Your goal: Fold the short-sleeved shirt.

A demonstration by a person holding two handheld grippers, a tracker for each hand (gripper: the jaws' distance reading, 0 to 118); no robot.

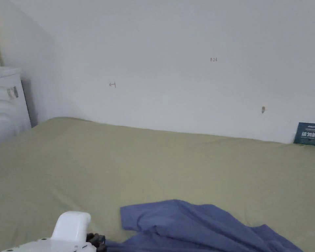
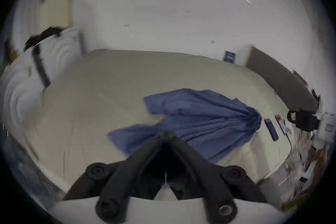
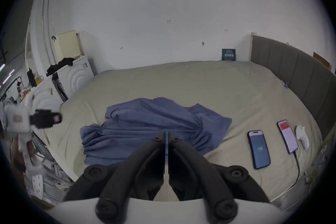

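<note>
On the bed (image 3: 227, 86), the blue shirt (image 3: 149, 128) lies bunched, both tools pinching its cloth: left tool (image 2: 166, 134), right tool (image 3: 166, 137), jaws closed. This looks like the spreading step; next, they likely need to pull apart and lay it flat.

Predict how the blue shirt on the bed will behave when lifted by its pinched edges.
The blue shirt looks floppy: it lies in bunched pleats fanning from each hand-held gripper, so it would likely sag. It seems thin and light. It may drag across the bed sheet rather than slide flat.
</note>
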